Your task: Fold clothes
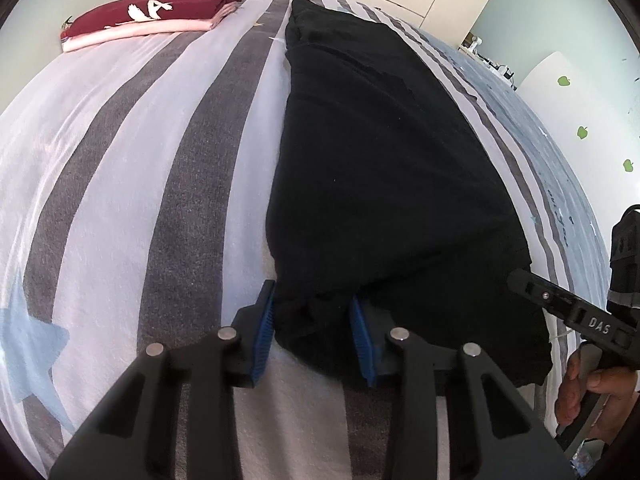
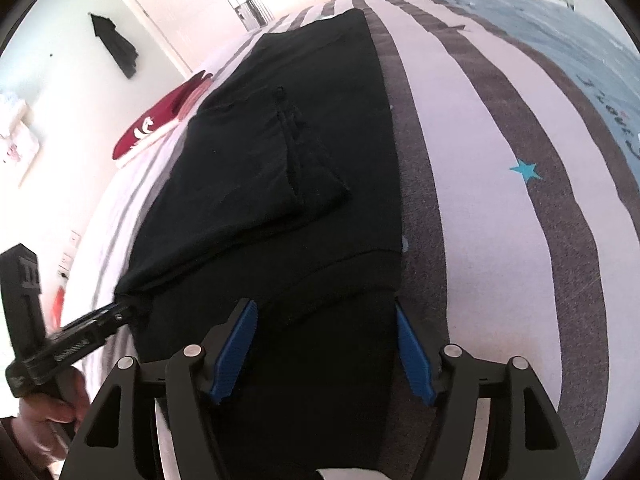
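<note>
Long black fabric garment (image 1: 372,152) lies lengthwise on the grey-and-white striped bed cover (image 1: 132,168), running from the lower centre to the upper centre of the left wrist view; left gripper (image 1: 316,320), black with blue ribbed pads, sits at the lower centre, its jaws part-closed around a bunched near corner of the garment, pad contact not clear; right gripper (image 2: 326,344) at the lower centre of its own view, jaws standing apart astride the garment's near hem, pads clear of the cloth; folded dark red and pink clothes (image 1: 148,16) stacked at the upper left.
</note>
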A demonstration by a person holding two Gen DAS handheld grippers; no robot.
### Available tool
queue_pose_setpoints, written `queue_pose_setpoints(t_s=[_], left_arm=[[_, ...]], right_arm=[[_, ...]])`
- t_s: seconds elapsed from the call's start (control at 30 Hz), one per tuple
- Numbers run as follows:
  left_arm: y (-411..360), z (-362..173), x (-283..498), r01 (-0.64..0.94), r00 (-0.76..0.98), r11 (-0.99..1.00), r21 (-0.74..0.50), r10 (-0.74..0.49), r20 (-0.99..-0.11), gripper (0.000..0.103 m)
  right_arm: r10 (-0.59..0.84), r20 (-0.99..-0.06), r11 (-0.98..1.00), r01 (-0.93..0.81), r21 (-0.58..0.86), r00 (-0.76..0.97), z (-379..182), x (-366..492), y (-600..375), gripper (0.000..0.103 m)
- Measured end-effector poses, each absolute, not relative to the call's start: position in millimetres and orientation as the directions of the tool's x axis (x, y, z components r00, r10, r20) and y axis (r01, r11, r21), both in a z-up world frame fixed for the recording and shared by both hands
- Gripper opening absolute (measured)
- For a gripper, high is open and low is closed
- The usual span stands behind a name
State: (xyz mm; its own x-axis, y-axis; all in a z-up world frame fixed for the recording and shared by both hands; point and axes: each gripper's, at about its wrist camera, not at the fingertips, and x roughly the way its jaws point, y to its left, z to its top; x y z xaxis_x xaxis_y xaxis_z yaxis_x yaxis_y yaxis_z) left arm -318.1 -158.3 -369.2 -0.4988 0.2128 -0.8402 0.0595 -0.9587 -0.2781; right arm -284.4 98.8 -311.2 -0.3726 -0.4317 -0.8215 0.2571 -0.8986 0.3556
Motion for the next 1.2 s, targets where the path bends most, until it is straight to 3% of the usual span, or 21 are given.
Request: queue_pose_setpoints(t_s=[0.3,0.63,0.7,0.77,0.83,0.9,0.93,1.2], left_arm=[[-169,-345,-311,0.065,-0.522,-0.935,-0.348,0.265,-0.810,0.041],[-164,-376,-328,0.087,-0.472,-0.929,-0.359,0.278,-0.836,0.041],[-164,-378,-329,0.081,-0.470,-0.929,-0.362,0.285,-0.835,0.041],[-162,-379,-329,0.070,-0.468,-0.935,-0.347,0.276,-0.840,0.038],[-156,-379,-330,0.050,-0.462,-0.946,-0.319,0.261,-0.848,0.029],[-152,-378,-332,0.038,-0.455,-0.949,-0.314,0.263,-0.851,0.021],[-151,-378,-332,0.031,-0.453,-0.949,-0.315,0.268,-0.850,0.018],[-145,-345,-322,0.004,-0.486,-0.948,-0.317,0.275,-0.830,0.010]], right_arm=[[-0.437,-0.826,-0.891,0.295,0.345,-0.356,-307,-280,101,0.063],[-0.422,-0.834,-0.898,0.289,0.331,-0.356,-308,-284,95,0.061],[-0.407,-0.841,-0.903,0.296,0.312,-0.357,-308,-284,95,0.047],[-0.399,-0.845,-0.904,0.306,0.298,-0.356,-308,-284,96,0.040],[-0.405,-0.846,-0.900,0.312,0.303,-0.346,-309,-285,96,0.030],[-0.417,-0.848,-0.893,0.324,0.313,-0.329,-309,-285,93,0.009],[-0.415,-0.851,-0.891,0.335,0.308,-0.322,-309,-285,90,0.004],[-0.411,-0.843,-0.897,0.319,0.306,-0.346,-292,-278,100,0.002]])
